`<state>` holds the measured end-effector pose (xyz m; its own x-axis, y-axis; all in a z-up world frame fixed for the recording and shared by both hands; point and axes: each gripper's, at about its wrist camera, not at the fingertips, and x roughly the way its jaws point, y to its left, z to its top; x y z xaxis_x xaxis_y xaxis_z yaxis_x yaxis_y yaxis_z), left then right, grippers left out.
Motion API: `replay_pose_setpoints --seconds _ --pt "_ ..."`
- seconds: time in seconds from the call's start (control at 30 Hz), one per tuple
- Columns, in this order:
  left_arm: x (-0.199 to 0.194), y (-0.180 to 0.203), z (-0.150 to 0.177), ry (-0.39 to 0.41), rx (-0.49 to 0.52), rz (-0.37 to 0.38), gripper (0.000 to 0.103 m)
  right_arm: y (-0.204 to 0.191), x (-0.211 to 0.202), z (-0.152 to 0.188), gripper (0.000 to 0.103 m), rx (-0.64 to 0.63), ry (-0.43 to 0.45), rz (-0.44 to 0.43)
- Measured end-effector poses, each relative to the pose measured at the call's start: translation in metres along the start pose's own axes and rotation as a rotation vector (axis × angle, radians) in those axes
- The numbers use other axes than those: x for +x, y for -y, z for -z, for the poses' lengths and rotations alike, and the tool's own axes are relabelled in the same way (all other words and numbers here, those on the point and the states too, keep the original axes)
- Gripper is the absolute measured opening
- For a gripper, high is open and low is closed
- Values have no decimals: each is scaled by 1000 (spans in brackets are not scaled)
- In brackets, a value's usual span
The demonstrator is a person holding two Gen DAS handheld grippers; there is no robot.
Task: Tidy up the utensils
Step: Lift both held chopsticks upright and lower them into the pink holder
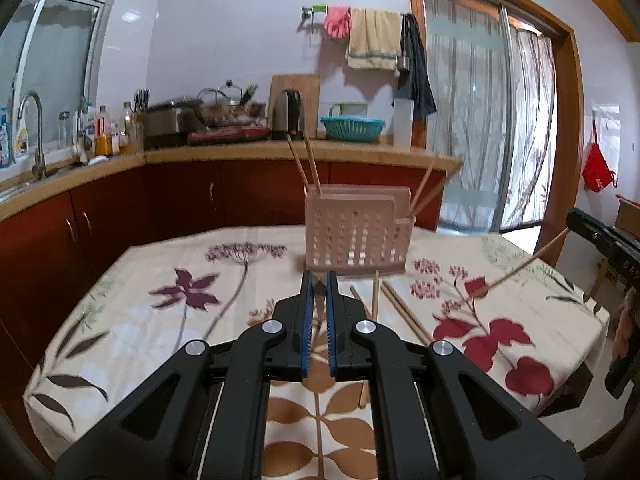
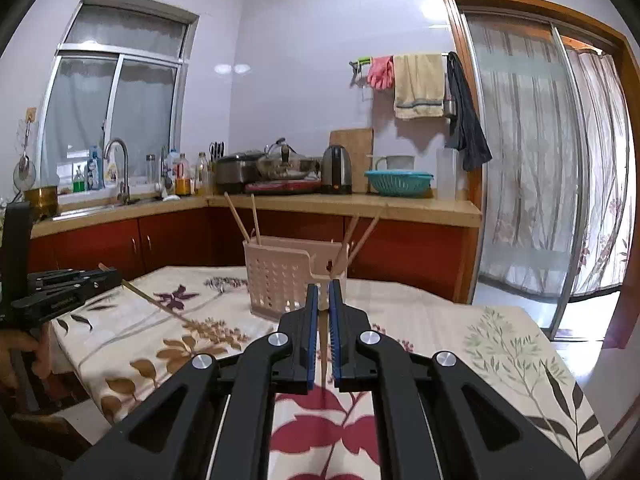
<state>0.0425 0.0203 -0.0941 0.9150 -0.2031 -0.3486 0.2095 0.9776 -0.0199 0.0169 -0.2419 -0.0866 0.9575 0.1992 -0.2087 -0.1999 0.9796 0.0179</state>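
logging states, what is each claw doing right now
left claw: shut on a chopstick
right claw: shut on a chopstick

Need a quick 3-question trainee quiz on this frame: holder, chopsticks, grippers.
1. True or false: the pink perforated plastic utensil holder lies on its side.
2. The right gripper holds: A) a metal spoon B) a wooden chopstick C) nothing.
3. Count the standing chopsticks in the holder.

Key: 1 false, it stands upright. 2 B. 3 four, two in each compartment.
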Motion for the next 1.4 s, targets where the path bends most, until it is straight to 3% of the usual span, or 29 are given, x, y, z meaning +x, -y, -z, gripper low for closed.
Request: replay_pose_setpoints --seconds 0.4,1.0,1.4 --pt "17 -6 -45 -16 29 3 7 9 35 -29 6 27 22 -25" --pt "47 -9 -64 -19 35 15 7 16 70 -41 6 31 -1 -14" --pt "48 -8 -95 15 9 86 7 6 69 -62 6 7 11 -37"
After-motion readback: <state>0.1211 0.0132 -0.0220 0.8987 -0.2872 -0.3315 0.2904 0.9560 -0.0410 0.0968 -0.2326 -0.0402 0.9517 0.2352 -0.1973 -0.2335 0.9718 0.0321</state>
